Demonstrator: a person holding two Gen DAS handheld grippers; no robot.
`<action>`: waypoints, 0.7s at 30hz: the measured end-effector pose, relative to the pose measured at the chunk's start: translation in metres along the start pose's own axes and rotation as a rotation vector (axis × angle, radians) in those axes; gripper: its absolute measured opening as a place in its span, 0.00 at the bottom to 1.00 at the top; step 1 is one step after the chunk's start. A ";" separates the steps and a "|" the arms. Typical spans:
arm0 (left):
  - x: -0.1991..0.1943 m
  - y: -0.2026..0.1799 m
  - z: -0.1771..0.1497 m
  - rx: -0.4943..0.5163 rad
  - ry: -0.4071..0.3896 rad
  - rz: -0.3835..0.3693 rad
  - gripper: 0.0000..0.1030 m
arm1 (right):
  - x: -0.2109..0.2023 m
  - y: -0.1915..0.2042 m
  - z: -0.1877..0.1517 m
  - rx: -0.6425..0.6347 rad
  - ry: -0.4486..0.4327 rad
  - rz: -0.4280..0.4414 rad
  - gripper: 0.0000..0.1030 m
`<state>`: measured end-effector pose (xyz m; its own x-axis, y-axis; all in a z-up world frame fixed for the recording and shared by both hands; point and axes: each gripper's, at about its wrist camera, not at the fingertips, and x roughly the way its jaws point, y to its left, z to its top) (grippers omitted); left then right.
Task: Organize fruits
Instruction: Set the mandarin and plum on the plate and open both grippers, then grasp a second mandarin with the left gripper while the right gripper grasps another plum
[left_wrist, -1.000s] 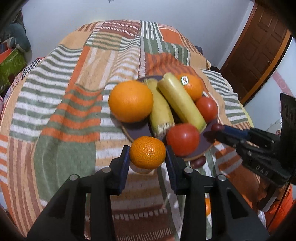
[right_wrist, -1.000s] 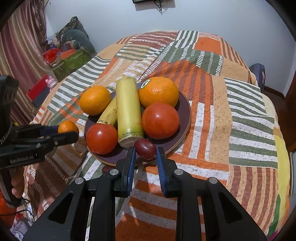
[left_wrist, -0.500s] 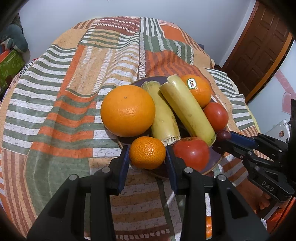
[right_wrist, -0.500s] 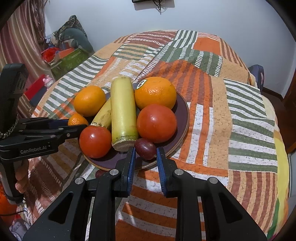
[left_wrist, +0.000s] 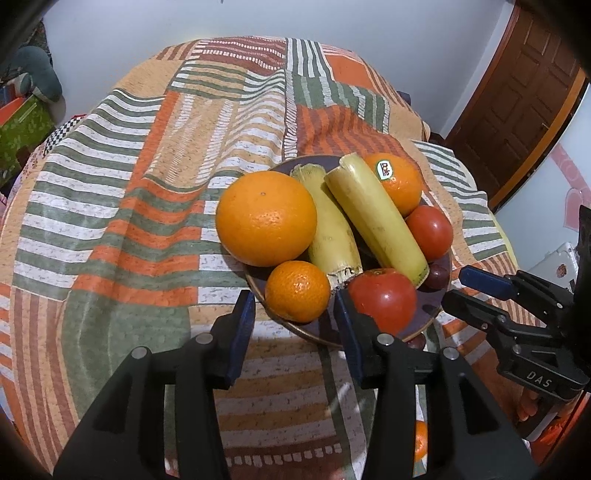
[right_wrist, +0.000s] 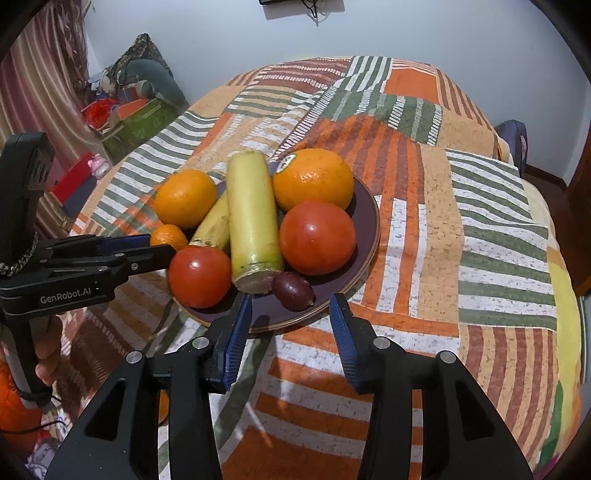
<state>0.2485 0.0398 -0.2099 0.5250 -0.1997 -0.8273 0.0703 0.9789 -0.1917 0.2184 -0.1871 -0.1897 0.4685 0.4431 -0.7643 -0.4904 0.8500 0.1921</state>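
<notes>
One view alone shows the door.

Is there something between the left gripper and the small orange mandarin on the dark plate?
Nothing visible. The small orange mandarin lies on the dark plate just ahead of the left gripper, whose jaws are opening, pads clear of it.

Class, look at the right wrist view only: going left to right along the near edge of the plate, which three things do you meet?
Smaller tomato → cut end of the pale green vegetable → small dark purple fruit, all lying on the plate.
</notes>
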 end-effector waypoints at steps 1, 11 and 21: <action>-0.003 0.001 -0.001 -0.002 -0.004 0.000 0.44 | -0.002 0.002 0.000 -0.001 -0.002 0.002 0.39; -0.024 0.007 -0.016 0.002 -0.031 0.025 0.50 | 0.005 0.031 -0.019 -0.053 0.061 0.053 0.39; -0.028 0.016 -0.032 -0.015 -0.011 0.027 0.52 | 0.029 0.043 -0.017 -0.101 0.098 0.028 0.31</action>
<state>0.2076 0.0594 -0.2064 0.5362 -0.1726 -0.8263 0.0433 0.9832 -0.1772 0.1983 -0.1425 -0.2137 0.3822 0.4323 -0.8167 -0.5762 0.8025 0.1551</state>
